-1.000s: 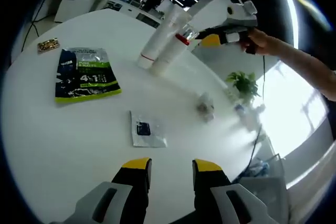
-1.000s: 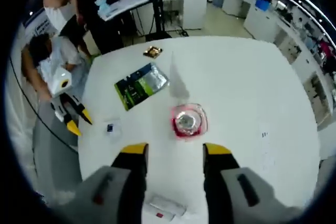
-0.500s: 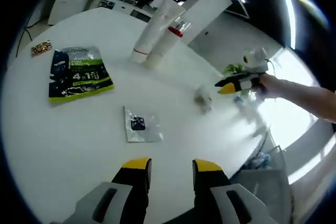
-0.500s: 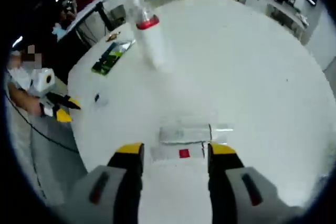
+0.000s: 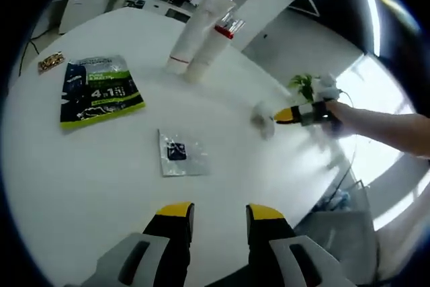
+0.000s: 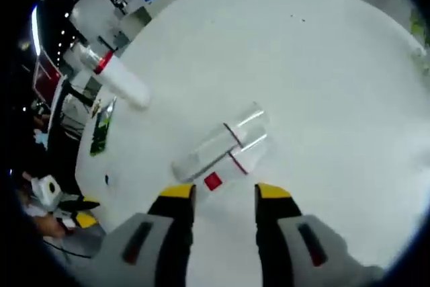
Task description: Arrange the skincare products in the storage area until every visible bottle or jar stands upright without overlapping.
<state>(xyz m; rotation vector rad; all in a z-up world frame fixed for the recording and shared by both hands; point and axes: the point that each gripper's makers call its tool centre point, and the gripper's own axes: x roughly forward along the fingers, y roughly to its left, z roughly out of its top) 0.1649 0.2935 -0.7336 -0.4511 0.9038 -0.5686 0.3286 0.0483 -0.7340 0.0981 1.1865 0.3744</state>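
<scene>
A: What changed?

B: My right gripper (image 6: 218,194) has swung down from the upright tubes (image 5: 201,48), jaws wide and empty, to clear bottles (image 6: 222,149) lying on the desk (image 6: 322,65) at twelve o'clock.

A: Left gripper (image 5: 216,212)?

B: Wide, empty. The bottles' count and caps are unclear.

The left gripper (image 5: 220,212) hovers above the white table (image 5: 80,166), jaws parted and holding nothing. The right gripper (image 6: 225,191), held in a hand (image 5: 336,113) with arm outstretched, hangs low over that table, jaws apart
</scene>
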